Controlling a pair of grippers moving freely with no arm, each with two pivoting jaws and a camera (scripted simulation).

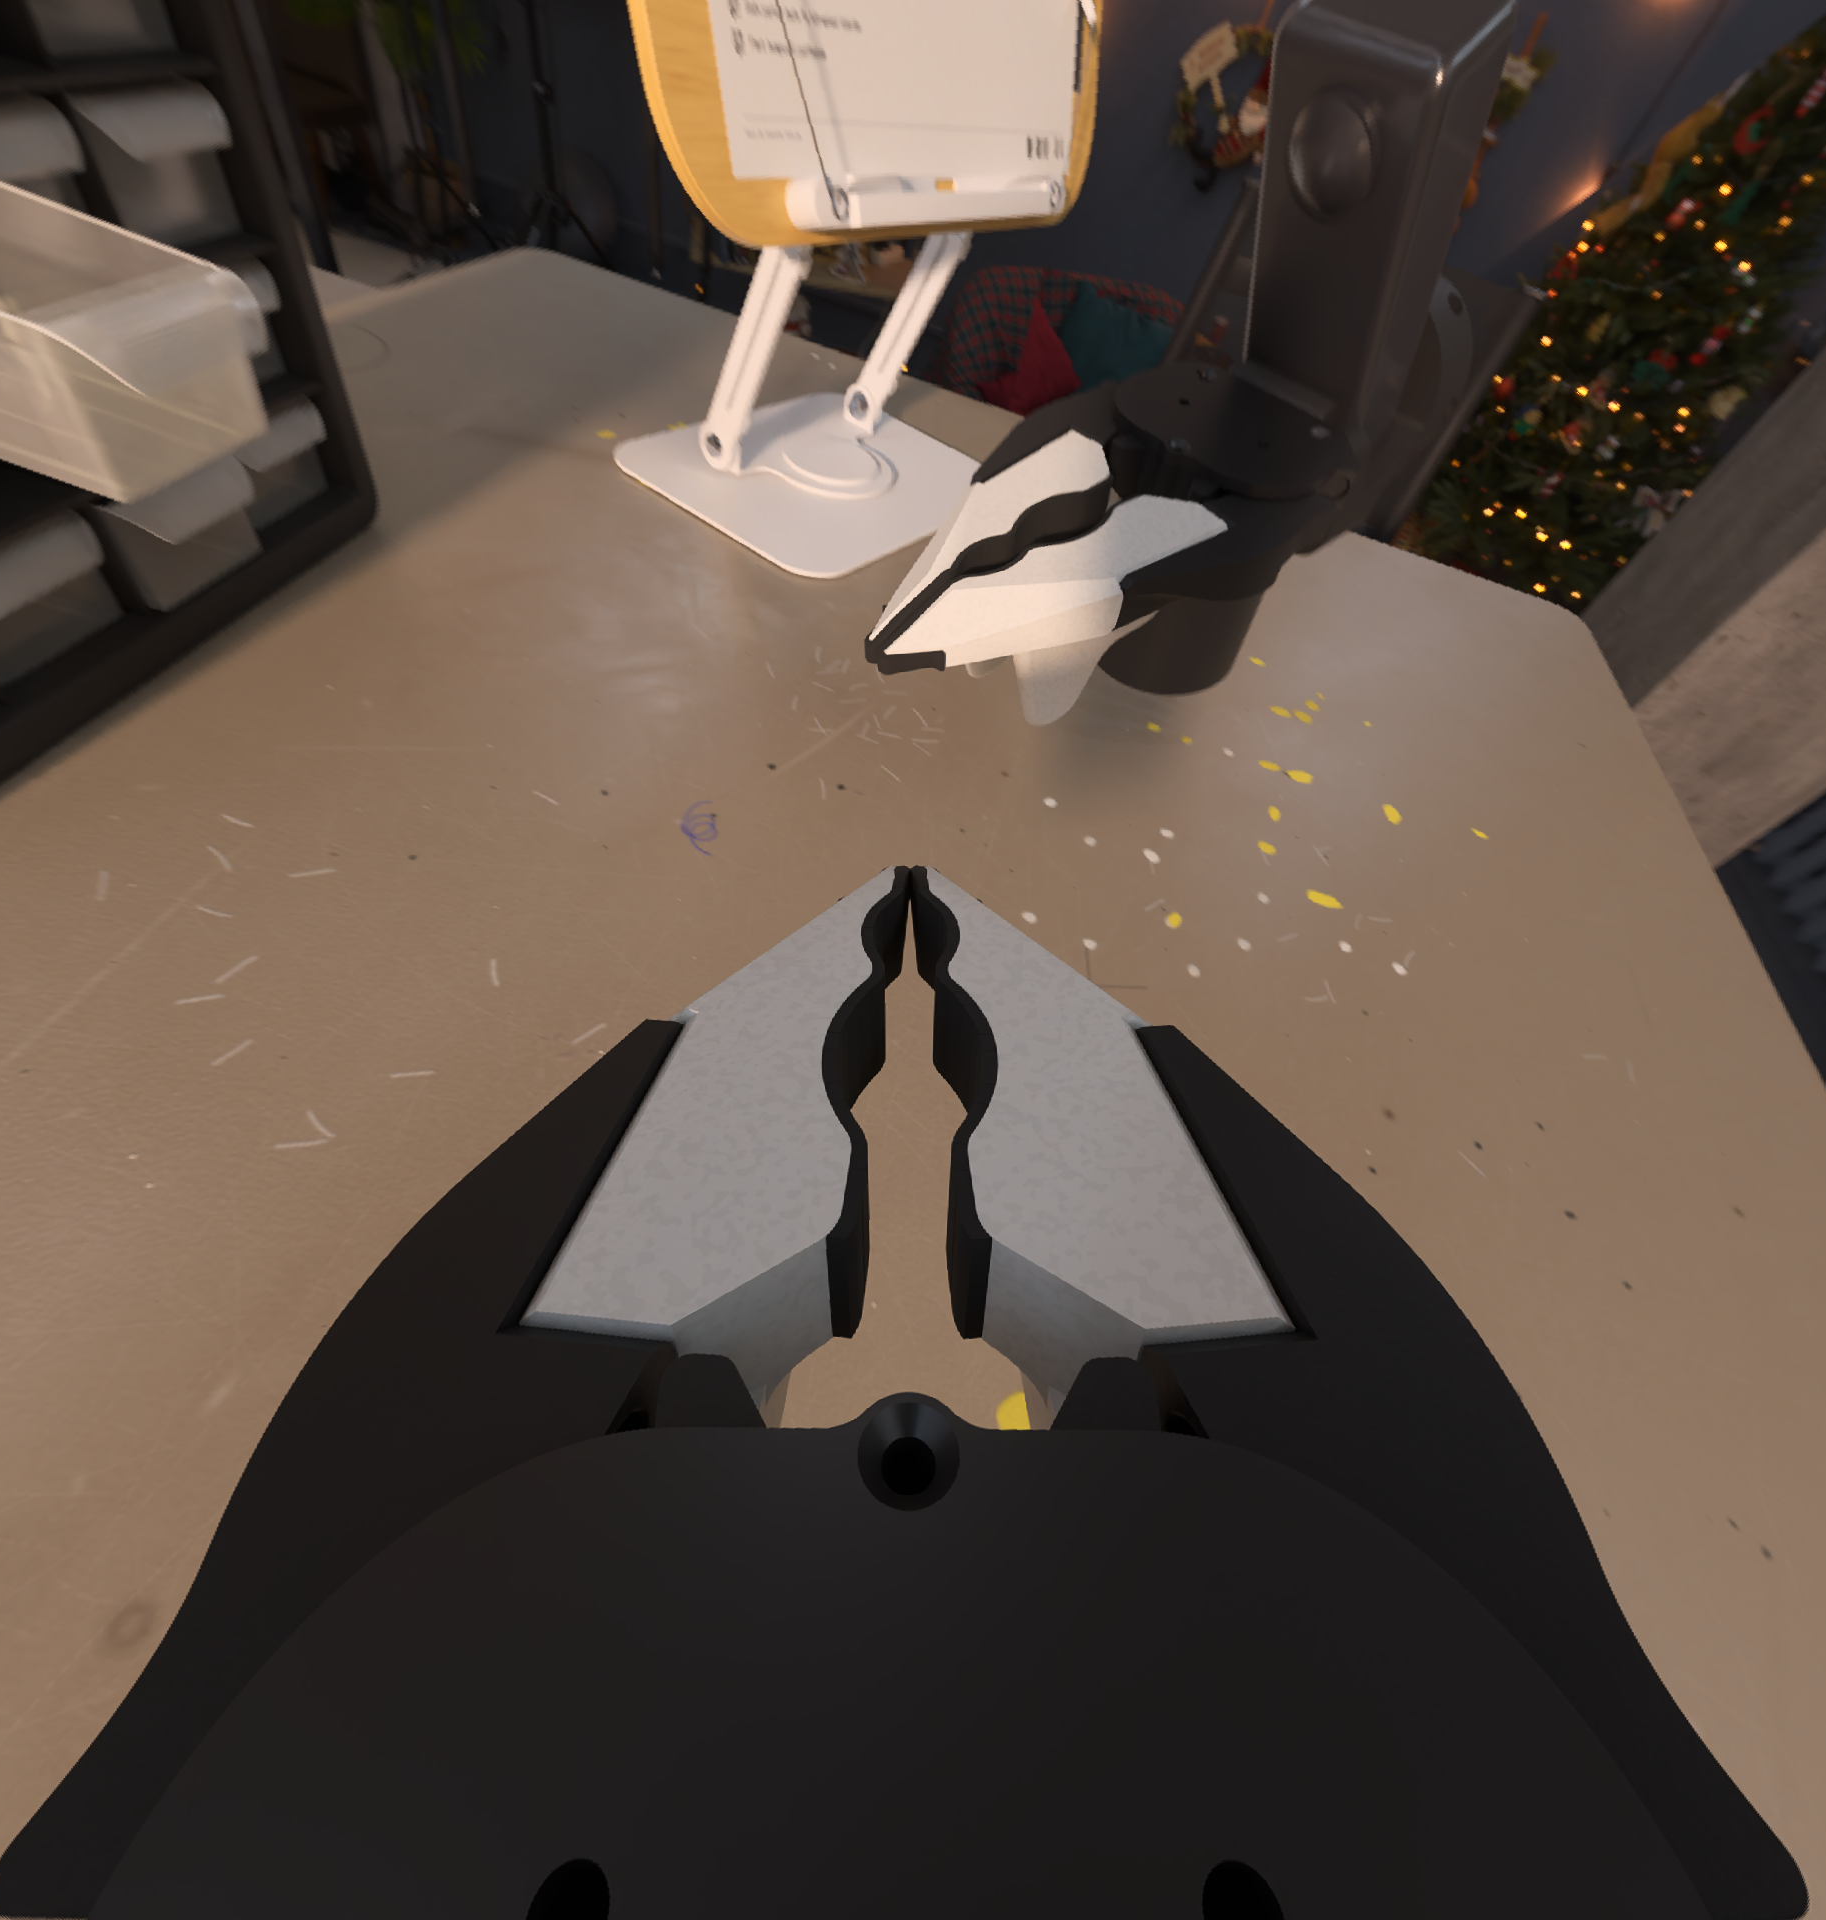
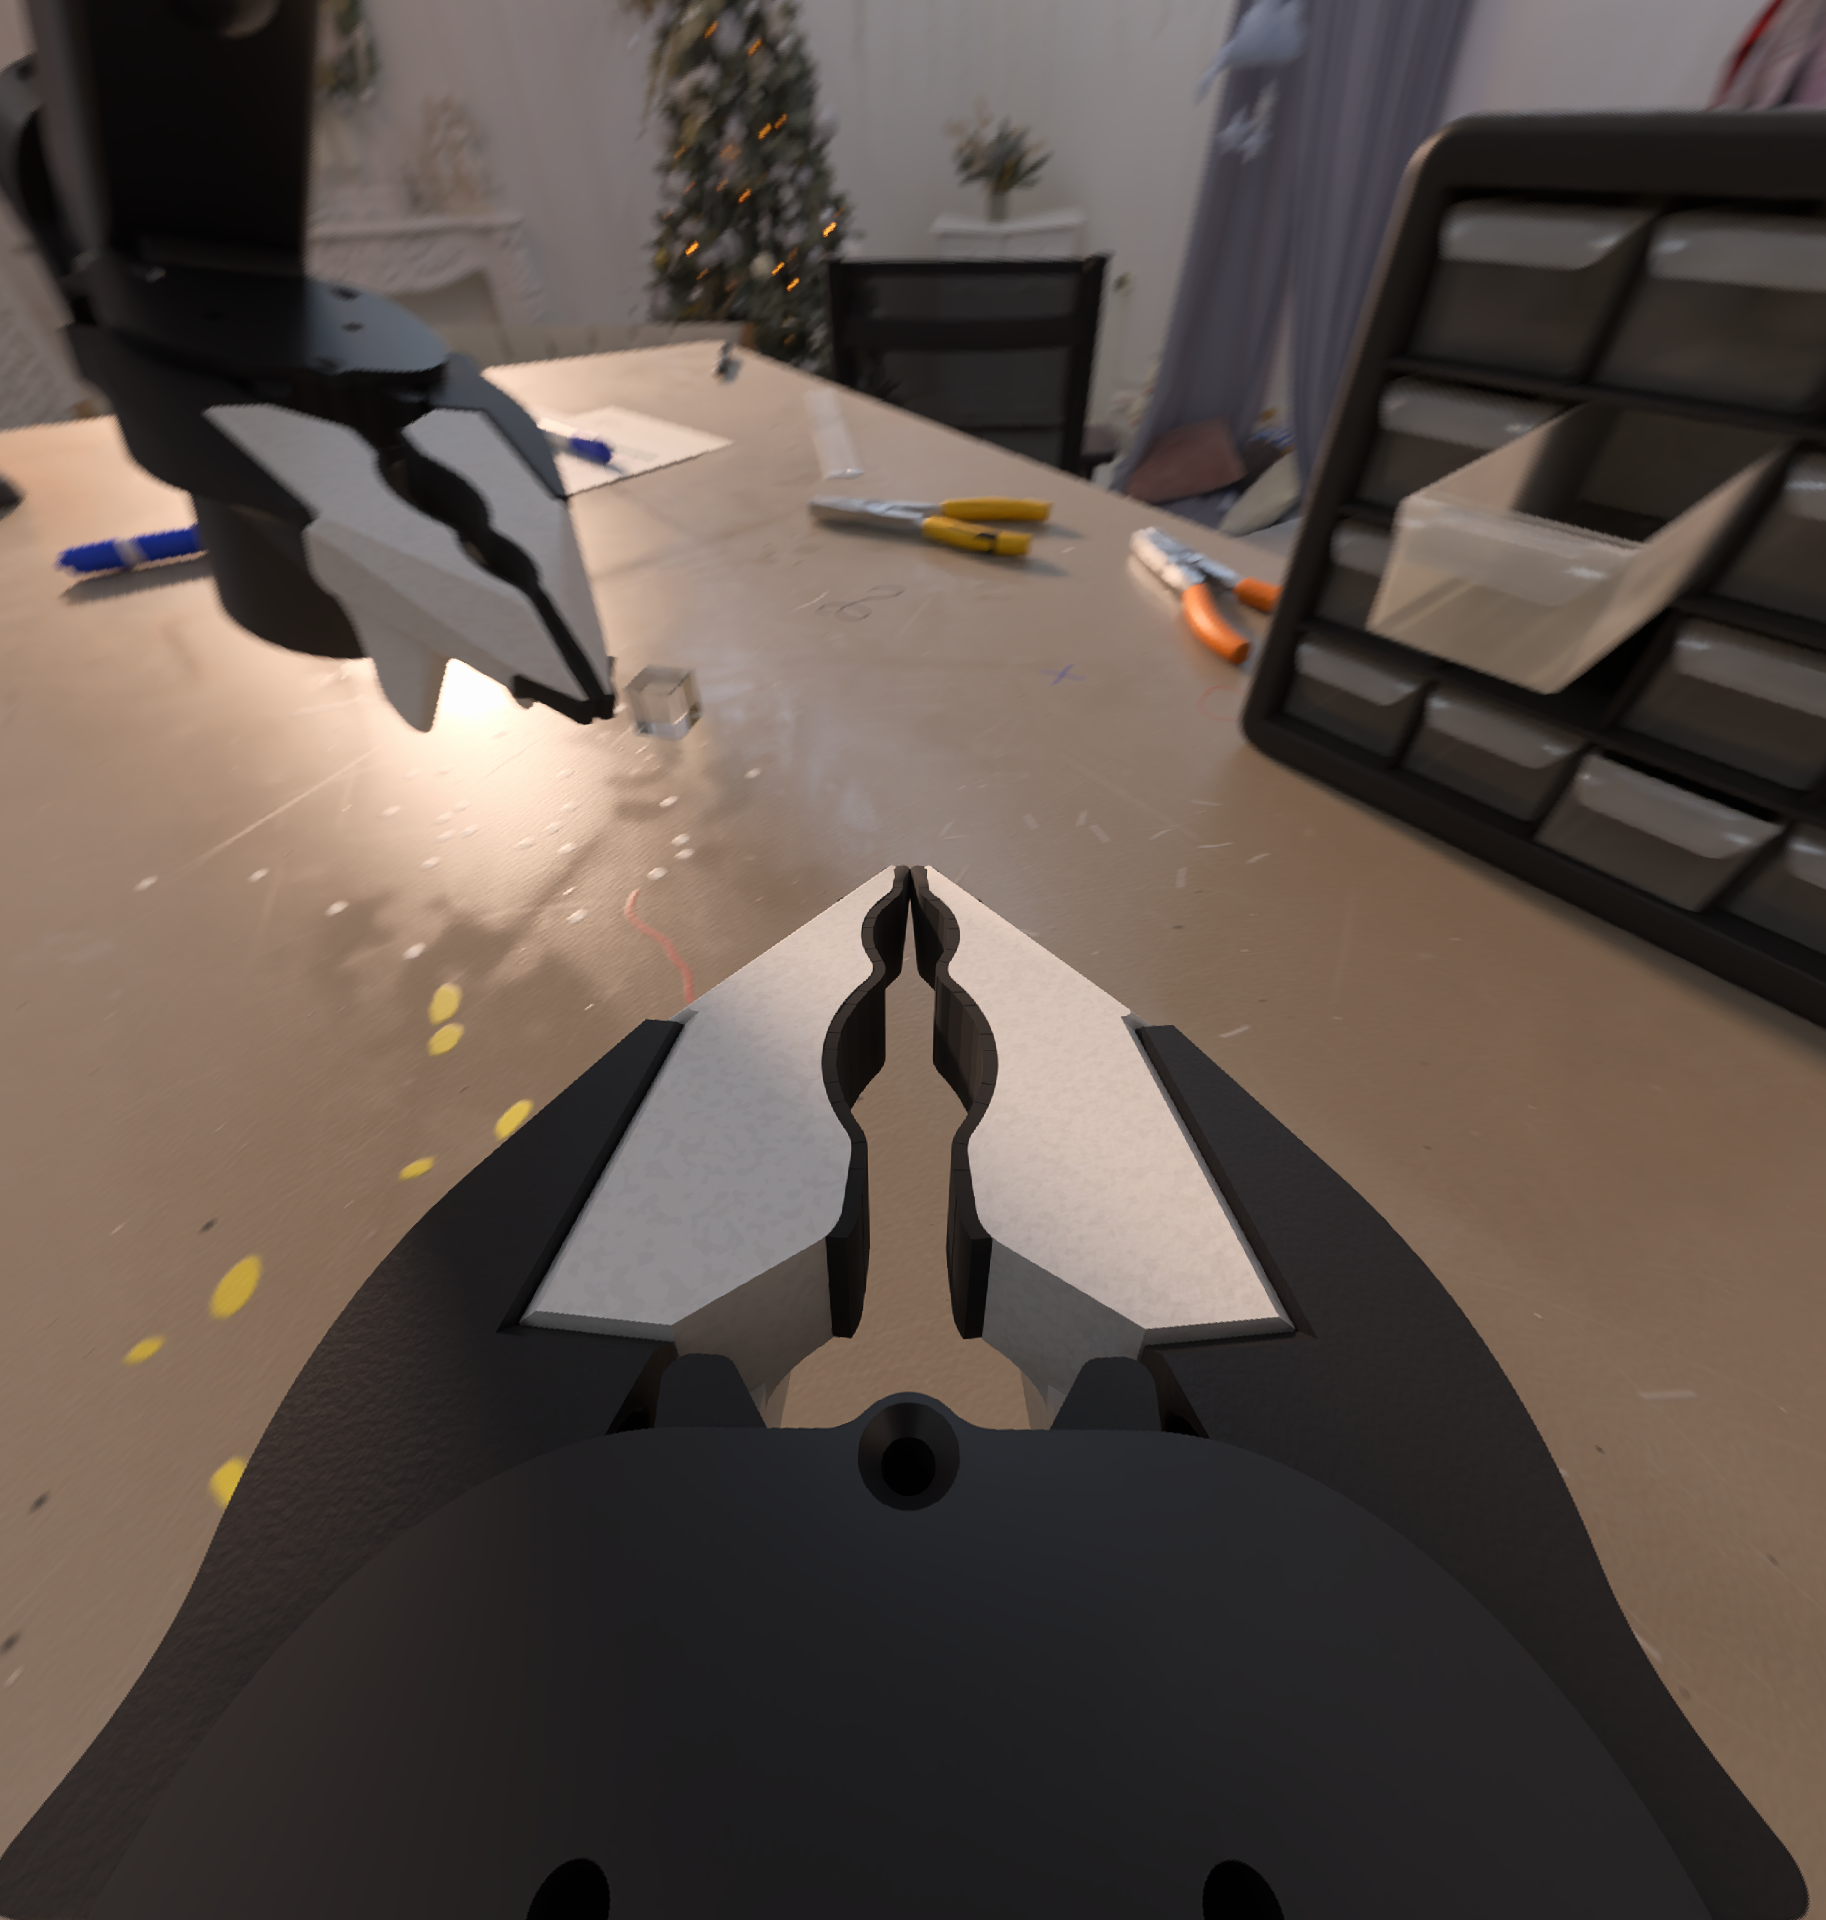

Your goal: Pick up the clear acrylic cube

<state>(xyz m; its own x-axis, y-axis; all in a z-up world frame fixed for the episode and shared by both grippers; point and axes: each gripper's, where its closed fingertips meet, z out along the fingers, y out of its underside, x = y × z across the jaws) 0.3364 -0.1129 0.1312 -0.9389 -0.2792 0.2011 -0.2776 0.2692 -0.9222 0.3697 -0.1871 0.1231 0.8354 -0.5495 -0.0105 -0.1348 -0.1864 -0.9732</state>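
Clear acrylic cube (image 2: 664,700) rests on the tabletop (image 2: 992,748), just beside the tips of the left tool (image 2: 576,704) as the right wrist view shows it; whether tips and cube touch cannot be told. In the left wrist view the cube does not show. Left tool (image 1: 910,875): both fingers meet at the tips, closed on nothing, held above the tan, scratched tabletop (image 1: 369,935). Right tool (image 2: 910,875): fingers likewise together at the tips and empty; seen from the left wrist view, the right tool (image 1: 881,655) tilts down toward the tabletop with its tips closed.

Around the tools, yellow and white flecks (image 1: 1300,776) lie scattered on the surface. A white stand (image 1: 795,478) carrying a wood-rimmed board (image 1: 867,104) stands beyond the right tool. A black drawer cabinet (image 2: 1574,499) sits at the tabletop's edge, one translucent drawer (image 2: 1543,561) pulled out and tilted. Farther off lie yellow-handled pliers (image 2: 940,520), orange-handled pliers (image 2: 1205,592), a blue pen (image 2: 130,549), and a second blue pen (image 2: 582,447) on a sheet of paper (image 2: 639,442). A lit, decorated tree (image 1: 1657,343) stands past the tabletop.
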